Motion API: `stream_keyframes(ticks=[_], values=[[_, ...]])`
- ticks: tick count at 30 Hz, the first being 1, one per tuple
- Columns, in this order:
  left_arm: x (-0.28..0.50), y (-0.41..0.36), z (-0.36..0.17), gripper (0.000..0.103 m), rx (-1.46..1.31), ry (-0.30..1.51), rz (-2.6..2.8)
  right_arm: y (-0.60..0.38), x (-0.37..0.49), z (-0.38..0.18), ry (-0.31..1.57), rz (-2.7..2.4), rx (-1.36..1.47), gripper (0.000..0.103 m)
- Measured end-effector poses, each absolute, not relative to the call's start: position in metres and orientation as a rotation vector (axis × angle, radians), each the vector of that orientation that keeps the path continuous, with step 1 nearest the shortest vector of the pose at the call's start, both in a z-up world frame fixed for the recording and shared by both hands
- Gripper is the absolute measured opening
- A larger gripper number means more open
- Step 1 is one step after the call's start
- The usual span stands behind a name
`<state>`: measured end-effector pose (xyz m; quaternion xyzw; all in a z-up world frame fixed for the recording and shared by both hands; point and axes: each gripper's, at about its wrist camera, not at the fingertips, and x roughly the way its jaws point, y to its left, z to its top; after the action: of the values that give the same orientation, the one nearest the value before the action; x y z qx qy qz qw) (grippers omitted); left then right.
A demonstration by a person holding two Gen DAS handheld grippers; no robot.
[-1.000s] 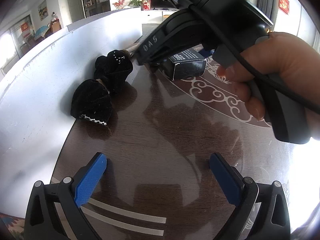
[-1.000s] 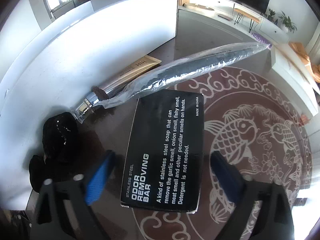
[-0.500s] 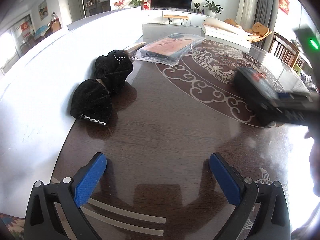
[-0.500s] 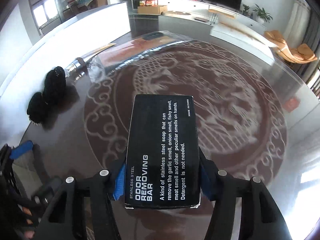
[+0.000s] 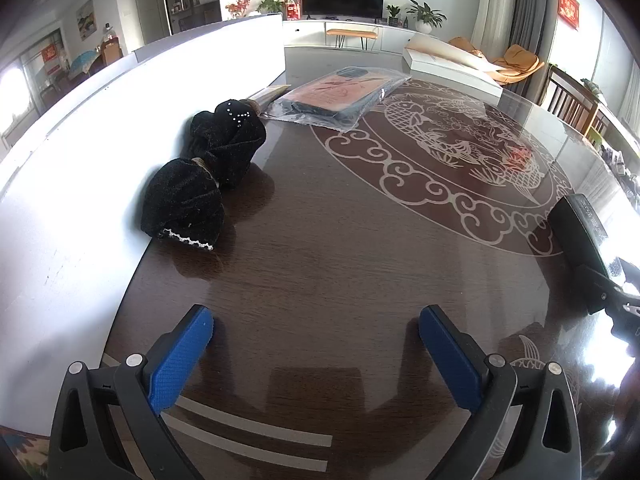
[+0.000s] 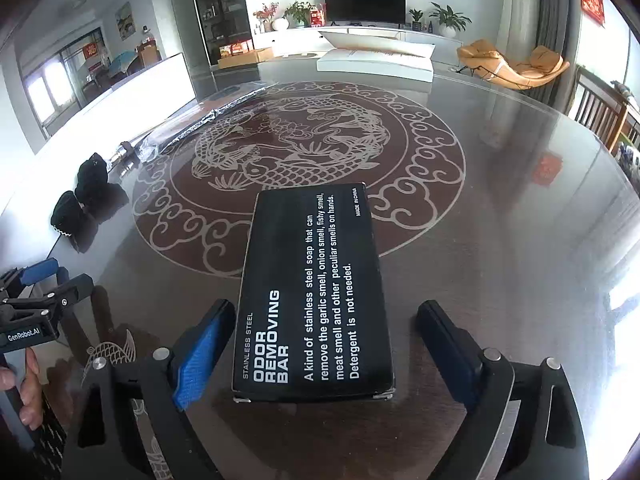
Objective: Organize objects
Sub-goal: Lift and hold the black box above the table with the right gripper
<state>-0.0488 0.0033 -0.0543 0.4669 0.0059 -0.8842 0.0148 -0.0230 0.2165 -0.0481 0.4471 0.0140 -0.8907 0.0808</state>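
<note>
A black box marked "Odor Removing Bar" [image 6: 316,292] lies flat on the dark round table [image 6: 500,240], between the open fingers of my right gripper [image 6: 324,344]; the pads stand apart from its sides. The box also shows at the right edge of the left wrist view [image 5: 580,232]. My left gripper [image 5: 316,340] is open and empty over bare table near the front edge. Two black velvet pouches [image 5: 204,176] lie against the white board [image 5: 80,160] at the left. A clear plastic bag with a flat orange item [image 5: 340,96] lies further back.
A thin brown packet [image 5: 272,94] sticks out behind the pouches. A white box [image 6: 376,60] sits at the table's far edge. The left gripper and the hand holding it show at the lower left of the right wrist view [image 6: 36,312].
My right gripper closed on the box beside the plastic bag, carried it to the table's right side, set it down and opened. The left gripper has not moved.
</note>
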Motion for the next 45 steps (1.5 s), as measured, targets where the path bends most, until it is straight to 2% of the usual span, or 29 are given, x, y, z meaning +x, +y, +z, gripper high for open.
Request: stream_keyframes(ticks=[9, 11, 14, 18, 23, 31, 37, 45], values=[[-0.052, 0.002, -0.053, 0.103, 1.465, 0.008, -2.727, 0.203, -0.025, -0.053, 0.143, -2.65, 1.357, 0.102], [-0.05, 0.002, -0.043, 0.103, 1.372, -0.041, -2.707, 0.202, -0.025, -0.054, 0.146, -2.646, 1.36, 0.103], [-0.035, -0.009, -0.024, 0.103, 1.215, 0.021, -2.782, 0.202, -0.025, -0.054, 0.146, -2.646, 1.36, 0.103], [-0.033, -0.017, -0.019, 0.103, 1.176, 0.06, -2.762, 0.202, -0.025, -0.054, 0.146, -2.646, 1.359, 0.103], [-0.045, -0.019, -0.011, 0.103, 1.083, 0.023, -2.723, 0.202, -0.025, -0.054, 0.146, -2.646, 1.359, 0.103], [-0.103, -0.017, -0.018, 0.103, 1.098, -0.095, -2.657, 0.202, -0.025, -0.054, 0.146, -2.645, 1.359, 0.103], [-0.132, -0.014, -0.044, 0.103, 1.273, -0.136, -2.571, 0.202, -0.024, -0.054, 0.146, -2.645, 1.358, 0.103], [-0.12, -0.007, -0.046, 0.103, 1.358, -0.131, -2.698, 0.202, -0.024, -0.054, 0.146, -2.645, 1.359, 0.103]])
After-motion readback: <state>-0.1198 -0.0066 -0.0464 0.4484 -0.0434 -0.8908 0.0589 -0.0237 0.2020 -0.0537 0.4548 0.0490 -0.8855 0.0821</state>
